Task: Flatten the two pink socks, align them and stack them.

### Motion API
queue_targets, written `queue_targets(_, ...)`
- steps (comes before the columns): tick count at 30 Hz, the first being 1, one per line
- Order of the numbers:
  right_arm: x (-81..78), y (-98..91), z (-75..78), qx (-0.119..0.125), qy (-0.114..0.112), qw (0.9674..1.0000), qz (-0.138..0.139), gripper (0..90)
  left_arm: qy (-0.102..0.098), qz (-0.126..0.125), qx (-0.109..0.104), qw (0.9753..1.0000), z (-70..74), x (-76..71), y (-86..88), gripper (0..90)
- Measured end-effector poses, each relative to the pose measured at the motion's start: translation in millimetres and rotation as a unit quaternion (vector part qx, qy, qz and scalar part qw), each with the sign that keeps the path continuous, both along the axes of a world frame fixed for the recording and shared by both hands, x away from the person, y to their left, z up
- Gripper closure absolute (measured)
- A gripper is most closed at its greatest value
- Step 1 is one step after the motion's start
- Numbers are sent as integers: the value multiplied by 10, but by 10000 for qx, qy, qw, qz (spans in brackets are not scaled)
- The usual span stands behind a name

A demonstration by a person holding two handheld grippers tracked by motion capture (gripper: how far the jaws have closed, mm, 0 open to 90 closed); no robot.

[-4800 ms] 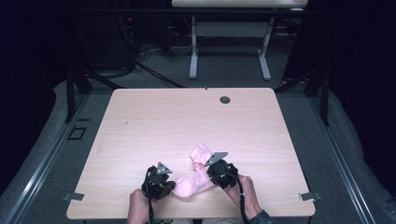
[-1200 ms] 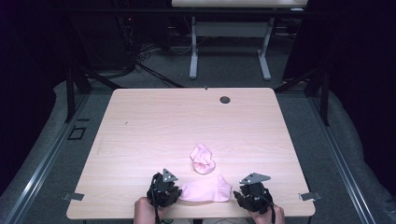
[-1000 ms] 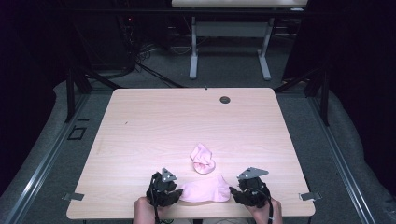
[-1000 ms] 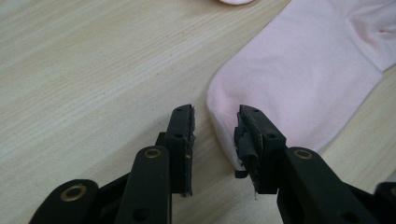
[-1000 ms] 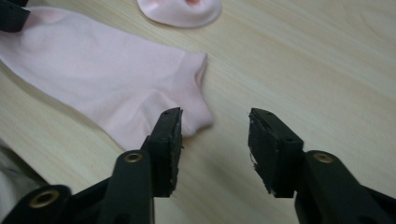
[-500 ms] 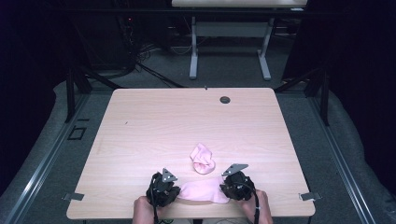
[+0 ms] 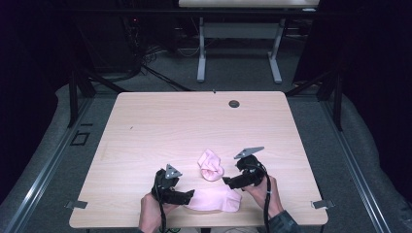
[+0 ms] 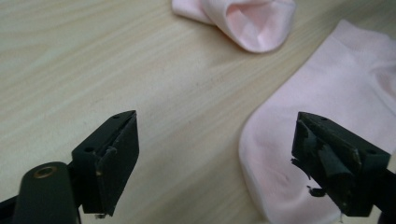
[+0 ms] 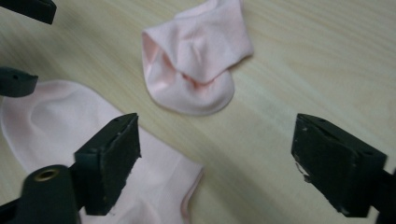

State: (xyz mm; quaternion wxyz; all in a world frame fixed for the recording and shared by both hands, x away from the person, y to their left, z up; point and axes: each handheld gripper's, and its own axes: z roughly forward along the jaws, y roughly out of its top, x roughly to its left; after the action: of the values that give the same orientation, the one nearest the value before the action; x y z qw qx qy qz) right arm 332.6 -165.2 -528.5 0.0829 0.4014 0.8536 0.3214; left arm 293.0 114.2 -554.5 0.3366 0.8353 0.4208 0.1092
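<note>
Two pale pink socks lie on the wooden table [image 7: 160, 126]. The flat sock [image 7: 214, 199] is stretched along the front edge, and the crumpled sock [image 7: 210, 165] sits just behind it. My left gripper [image 7: 190, 196] is at the flat sock's left end; its jaws have just been opening and stand open [image 8: 215, 154], with the flat sock's [image 8: 327, 102] end under the right jaw, unpressed. My right gripper [image 7: 227, 182] hovers by the crumpled sock [image 9: 196, 60]; its jaws [image 9: 215, 149] have also just been opening and stand open above the flat sock's [image 9: 65, 121] cuff edge.
A small black round grommet [image 7: 234, 103] sits near the table's far edge. The front edge runs close under both hands. Behind the table stand the white legs of another table [image 7: 201, 53] on grey floor.
My right gripper has moved left and away from the front edge, off the flat sock's right end toward the crumpled sock. Both grippers now stand wider. The left hand stayed put.
</note>
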Motion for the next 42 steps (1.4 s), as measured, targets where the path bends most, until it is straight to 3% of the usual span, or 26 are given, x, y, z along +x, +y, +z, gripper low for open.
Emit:
queue_targets(3,172,65,23,-78,114,9999,91,121,94,-59,-13,9999,-12,107,-25,41)
queue_targets(6,381,129,24,-59,232,9996,173,10,118,-125,-82,9998,-26,186,-63,1)
queue_targets(8,420,151,20,-47,252,9995,161,5,117,-141,-80,9998,-36,235,-93,2)
queue_targets(10,489,211,10,-133,190,9996,155,56,149,-143,-88,9997,-50,288,-125,19)
queue_targets(12,558,279,-1,-220,142,9996,136,188,141,-205,-179,9995,-60,334,-152,152)
queue_targets(13,596,316,-6,-288,152,9994,99,203,178,-219,-189,9994,-61,363,-164,191)
queue_targets(16,711,405,-41,-156,316,9992,187,273,192,-255,-331,9989,-57,426,-213,308)
queue_targets(19,804,507,-75,-187,362,9990,187,329,150,-297,-385,9987,-54,483,-278,374)
queue_targets(23,927,606,-92,-281,456,9984,155,392,361,-412,-433,9976,-78,558,-350,415)
queue_targets(24,997,625,-106,-254,601,9977,162,441,454,-438,-468,9969,-93,573,-364,469)
queue_targets(27,1055,624,-142,-207,714,9972,98,491,511,-441,-454,9967,-129,599,-407,503)
queue_targets(29,1068,642,-199,-168,825,9964,76,572,489,-441,-344,9972,-140,615,-426,533)
queue_targets(30,1058,650,-226,-239,897,9956,146,687,481,-433,-356,9973,-145,619,-429,593)
queue_targets(31,1058,650,-226,-239,897,9956,146,687,443,-401,-334,9977,-147,623,-431,593)
queue_targets(35,1012,651,-221,-280,798,9963,118,877,413,-397,-373,9977,-162,650,-432,727)
queue_targets(40,944,620,-174,-208,664,9975,84,888,339,-393,-449,9976,-168,656,-431,866)
queue_targets(42,908,594,-132,-75,591,9982,29,890,293,-416,-472,9976,-155,649,-420,882)
